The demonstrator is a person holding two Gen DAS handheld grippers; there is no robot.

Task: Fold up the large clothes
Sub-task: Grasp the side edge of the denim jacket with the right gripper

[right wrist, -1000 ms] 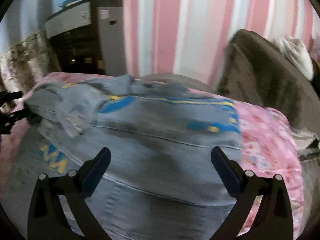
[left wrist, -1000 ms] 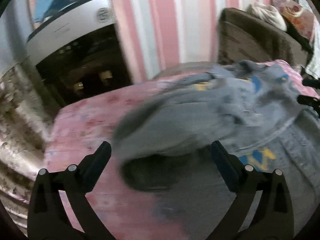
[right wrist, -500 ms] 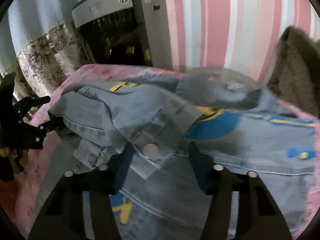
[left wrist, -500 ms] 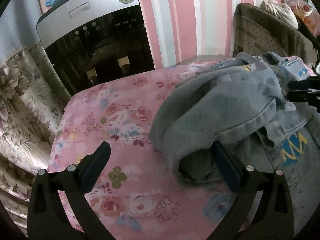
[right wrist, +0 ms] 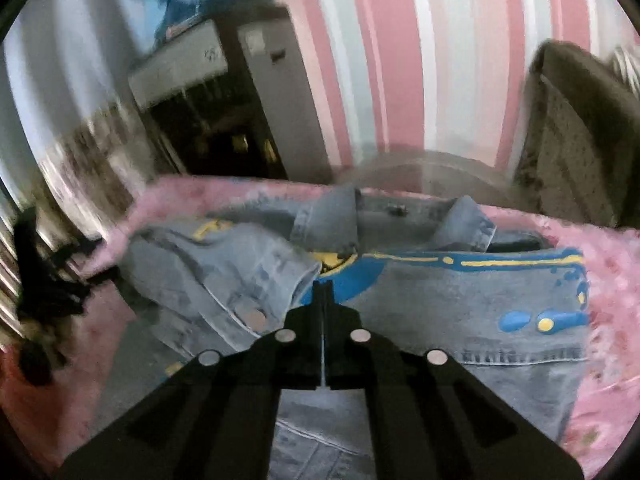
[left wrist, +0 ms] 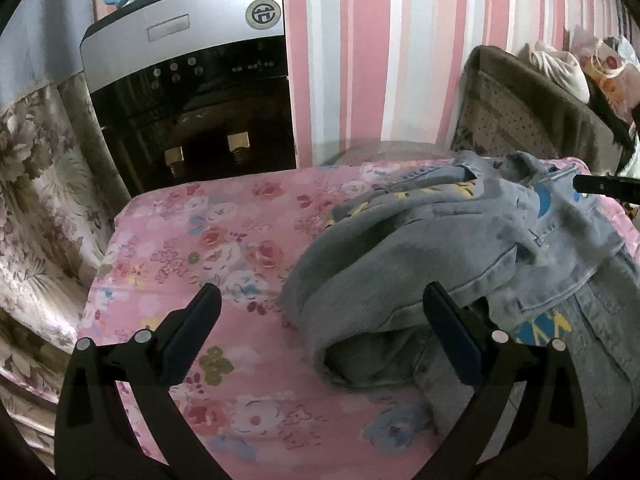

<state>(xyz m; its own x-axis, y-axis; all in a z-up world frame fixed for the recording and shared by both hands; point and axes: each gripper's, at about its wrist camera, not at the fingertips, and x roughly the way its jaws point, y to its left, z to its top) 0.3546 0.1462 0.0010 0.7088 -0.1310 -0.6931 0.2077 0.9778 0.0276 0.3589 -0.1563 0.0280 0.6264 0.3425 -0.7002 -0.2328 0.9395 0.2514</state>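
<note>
The striped pink and white wall point(left wrist: 360, 60) stands behind everything. In front of it is the bench, covered by a pink floral cloth point(left wrist: 208, 240), and this cloth is the landmark for the rest.

At the cloth's far left edge stands a water dispenser point(left wrist: 188, 92), silver on top and black below, with a blue thing lying on it. A brown padded chair back point(left wrist: 520, 112) rises beyond the cloth's far right corner. A floral curtain point(left wrist: 36, 184) hangs past the cloth's left edge.

The denim jacket point(left wrist: 420, 248) lies on the right part of the cloth, with its collar toward the far edge. One sleeve is folded over the body, its open cuff facing the near side. Blue and yellow printed marks point(right wrist: 520, 260) run across the jacket's chest.

The left tongs point(left wrist: 320, 336) hover over the near side of the cloth, spread wide and holding nothing; the right finger point(left wrist: 452, 336) sits in front of the sleeve cuff, the left finger over bare cloth.

The right tongs point(right wrist: 323, 292) are pressed fully together over the jacket, their tip at the edge of the folded sleeve, just beside a metal button point(right wrist: 250, 317). Whether any denim is pinched between them cannot be told from the blurred view.
</note>
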